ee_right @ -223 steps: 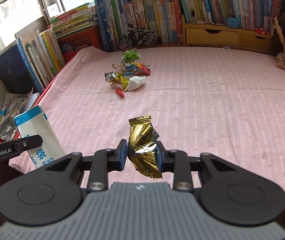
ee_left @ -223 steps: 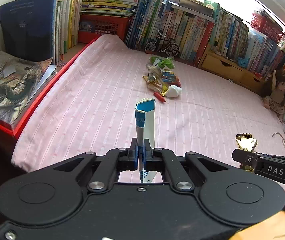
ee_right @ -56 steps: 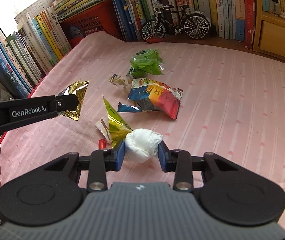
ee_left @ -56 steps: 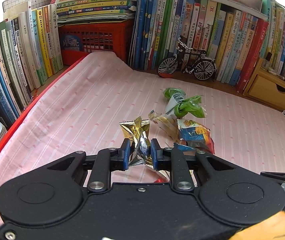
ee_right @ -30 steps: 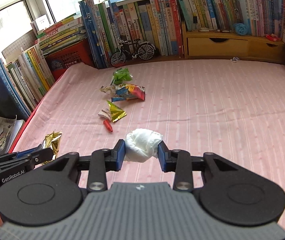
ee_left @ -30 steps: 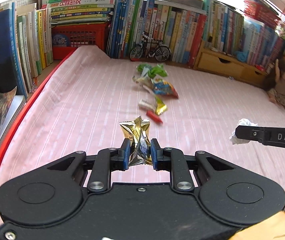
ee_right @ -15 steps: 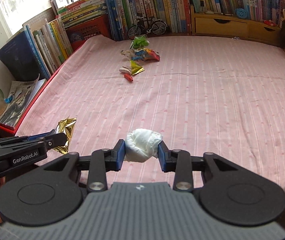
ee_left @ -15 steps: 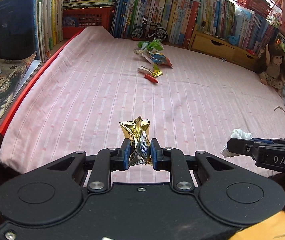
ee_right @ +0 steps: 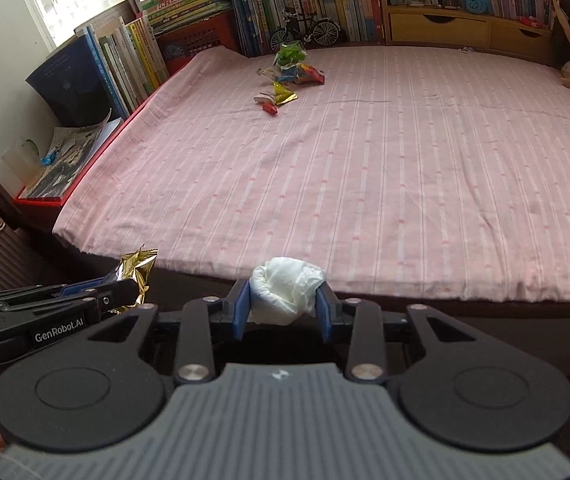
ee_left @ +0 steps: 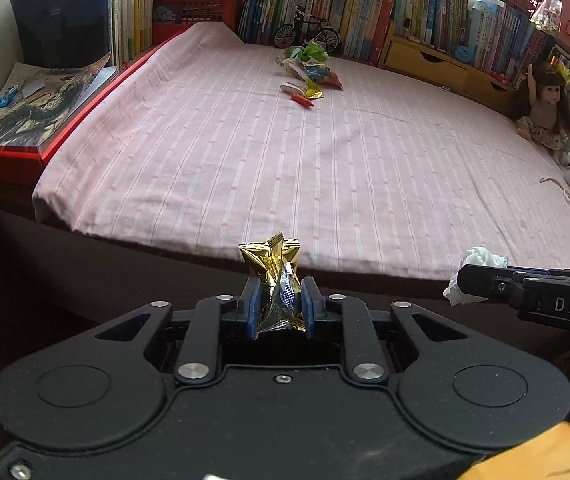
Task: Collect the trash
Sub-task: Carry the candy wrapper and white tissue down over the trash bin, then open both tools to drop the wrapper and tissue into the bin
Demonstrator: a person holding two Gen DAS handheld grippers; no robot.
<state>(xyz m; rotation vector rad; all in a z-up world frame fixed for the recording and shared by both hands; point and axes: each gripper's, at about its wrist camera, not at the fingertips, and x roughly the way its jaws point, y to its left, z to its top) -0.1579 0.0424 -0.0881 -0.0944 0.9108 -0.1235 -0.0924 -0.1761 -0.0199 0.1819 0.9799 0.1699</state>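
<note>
Status: our left gripper (ee_left: 277, 306) pinches gold wrapper (ee_left: 275, 276), right gripper (ee_right: 283, 306) clamps white tissue wad (ee_right: 287, 290); other wrappers (ee_right: 285, 76) far across our bed (ee_right: 365, 184).

We saw a crinkled gold foil wrapper (ee_left: 272, 276), glossy and mirror-bright, and a soft matt white tissue wad (ee_right: 287, 289). The bed sheet (ee_left: 325, 168) was pink striped woven cloth, matt. The left gripper (ee_left: 276, 312) was grainy matt black plastic with shiny metal rivets; the right gripper (ee_right: 283, 310) had a ribbed grey plastic cover. The drawer unit (ee_right: 441, 30) looked like smooth pale wood.
</note>
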